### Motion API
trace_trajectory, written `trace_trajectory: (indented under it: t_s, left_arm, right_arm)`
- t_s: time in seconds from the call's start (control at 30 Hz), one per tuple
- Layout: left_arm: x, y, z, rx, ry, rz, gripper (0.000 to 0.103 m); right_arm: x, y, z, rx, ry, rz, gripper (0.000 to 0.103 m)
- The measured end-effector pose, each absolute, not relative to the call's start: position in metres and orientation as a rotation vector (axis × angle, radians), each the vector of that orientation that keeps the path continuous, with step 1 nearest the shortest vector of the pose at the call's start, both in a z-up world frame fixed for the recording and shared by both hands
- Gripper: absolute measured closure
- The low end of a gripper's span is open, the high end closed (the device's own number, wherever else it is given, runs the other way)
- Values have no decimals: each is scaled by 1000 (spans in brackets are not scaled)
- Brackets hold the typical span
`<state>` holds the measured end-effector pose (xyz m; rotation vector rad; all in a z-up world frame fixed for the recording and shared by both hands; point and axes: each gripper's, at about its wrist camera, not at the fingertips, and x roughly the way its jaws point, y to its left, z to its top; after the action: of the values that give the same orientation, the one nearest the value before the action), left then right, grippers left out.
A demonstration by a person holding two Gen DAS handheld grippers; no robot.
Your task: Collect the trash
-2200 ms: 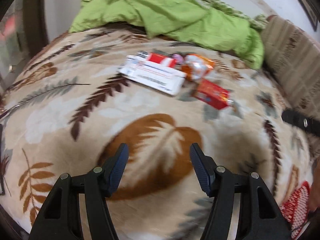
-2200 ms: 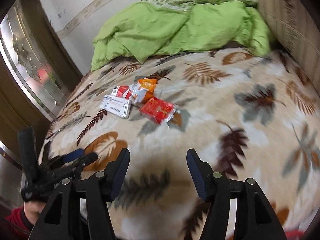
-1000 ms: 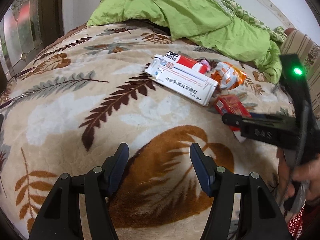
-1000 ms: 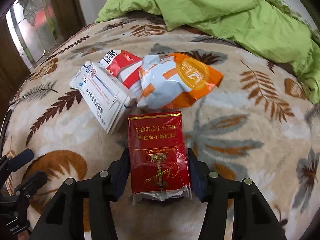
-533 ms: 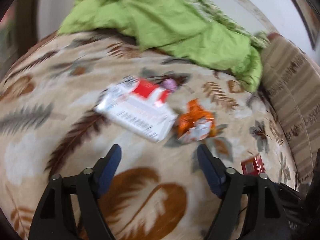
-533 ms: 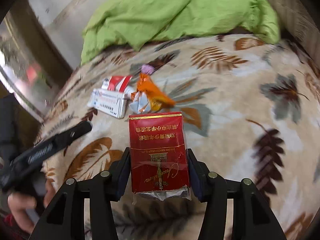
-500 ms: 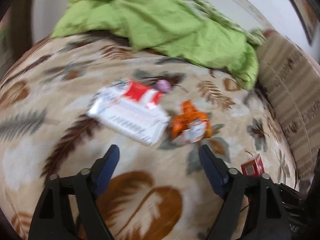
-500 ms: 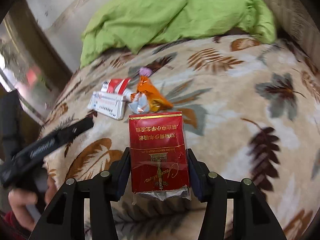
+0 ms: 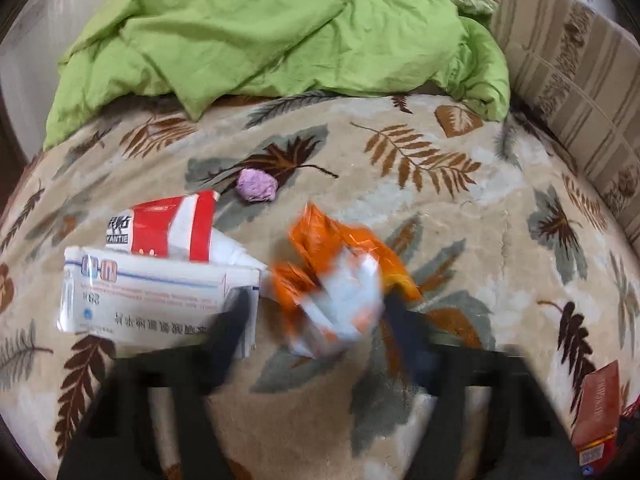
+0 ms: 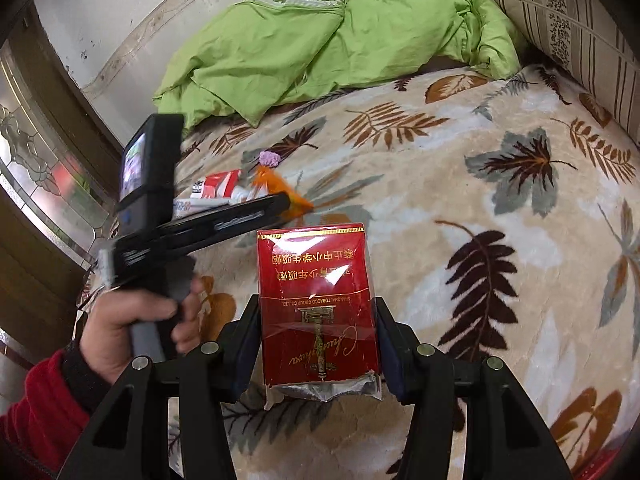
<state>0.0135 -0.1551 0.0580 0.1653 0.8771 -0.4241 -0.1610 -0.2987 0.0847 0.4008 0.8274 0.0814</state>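
Note:
My right gripper (image 10: 318,320) is shut on a red cigarette pack (image 10: 316,304) and holds it above the leaf-patterned blanket; the pack also shows at the left wrist view's lower right edge (image 9: 598,408). My left gripper (image 9: 320,312) is blurred, its jaws apart on either side of a crumpled orange and white snack wrapper (image 9: 340,276). Left of the wrapper lie a white box (image 9: 156,296) and a red and white packet (image 9: 168,226). A small purple wad (image 9: 256,186) lies behind them. From the right wrist view the left gripper (image 10: 280,206) reaches over the wrapper (image 10: 280,188).
A green quilt (image 9: 280,32) is bunched at the far end of the bed. A striped cushion (image 9: 580,80) lines the right side. A glass-panelled door (image 10: 36,184) stands at the left. The blanket (image 10: 500,208) spreads wide to the right.
My left gripper has moved forward and down to the orange wrapper, which now sits between its jaws. My right gripper has lifted the red pack and drawn back with it.

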Motion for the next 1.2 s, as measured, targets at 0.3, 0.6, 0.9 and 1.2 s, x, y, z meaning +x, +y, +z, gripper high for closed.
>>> trace_trajectory:
  t_s: [0.3, 0.6, 0.9, 1.2]
  left_arm:
    - [-27, -120, 73, 62, 843, -453, 58]
    - [-118, -52, 94, 16, 818, -404, 58]
    - [-186, -19, 98, 61, 712, -270, 57]
    - [-191, -30, 97, 135, 677, -247, 57]
  right_arm:
    - [-174, -282, 86, 377, 816, 65, 47]
    - [-194, -253, 87, 297, 789, 63, 47]
    - [-213, -232, 89, 233, 748, 79, 47]
    - [-214, -232, 88, 238, 746, 85, 47]
